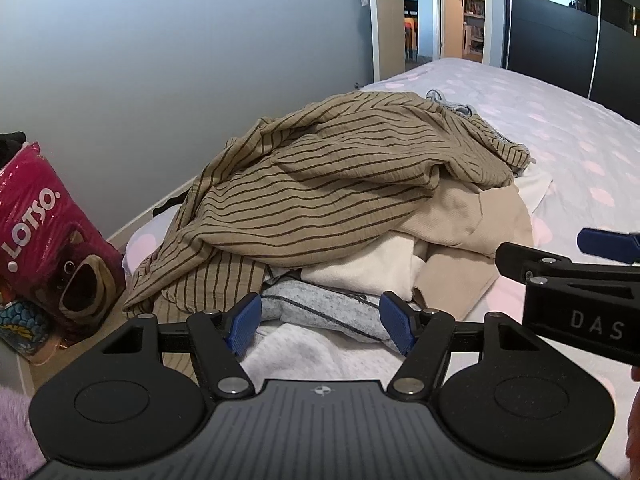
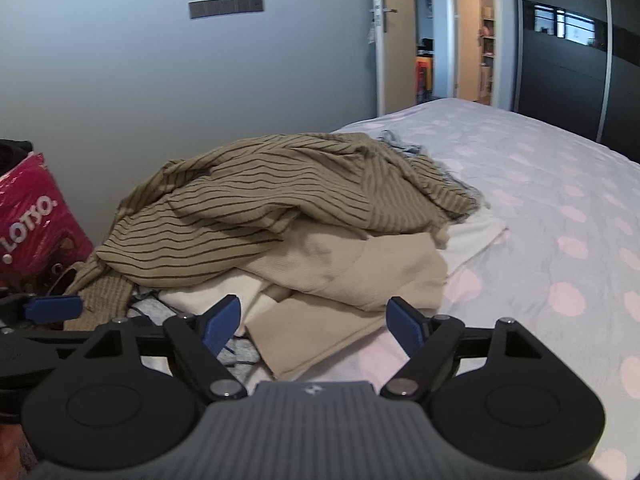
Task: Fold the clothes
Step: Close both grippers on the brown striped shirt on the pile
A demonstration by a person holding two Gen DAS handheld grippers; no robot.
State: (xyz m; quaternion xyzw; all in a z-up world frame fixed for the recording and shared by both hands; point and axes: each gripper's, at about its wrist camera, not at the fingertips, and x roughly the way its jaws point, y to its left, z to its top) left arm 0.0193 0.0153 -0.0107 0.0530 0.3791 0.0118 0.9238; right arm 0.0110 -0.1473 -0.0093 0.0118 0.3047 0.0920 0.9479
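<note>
A heap of clothes lies on the bed. A tan garment with dark stripes [image 1: 320, 184] [image 2: 256, 216] tops it, over a plain beige piece [image 1: 460, 216] [image 2: 352, 268], a cream one [image 1: 372, 264] and a grey knit with dark lines [image 1: 320, 312]. My left gripper [image 1: 322, 326] stands open just above the grey knit and a white fleecy cloth [image 1: 312, 356], its pads apart from the fabric. My right gripper [image 2: 314, 326] is open over the near corner of the beige piece, holding nothing. The right gripper's tip [image 1: 560, 264] shows at the left wrist view's right edge.
The bed [image 2: 540, 220] has a pale cover with pink dots, bare to the right of the heap. A pink "LOTSO" bag [image 1: 48, 232] stands on the floor by the wall at left. A doorway [image 1: 420, 12] and a dark wardrobe [image 1: 560, 32] lie beyond.
</note>
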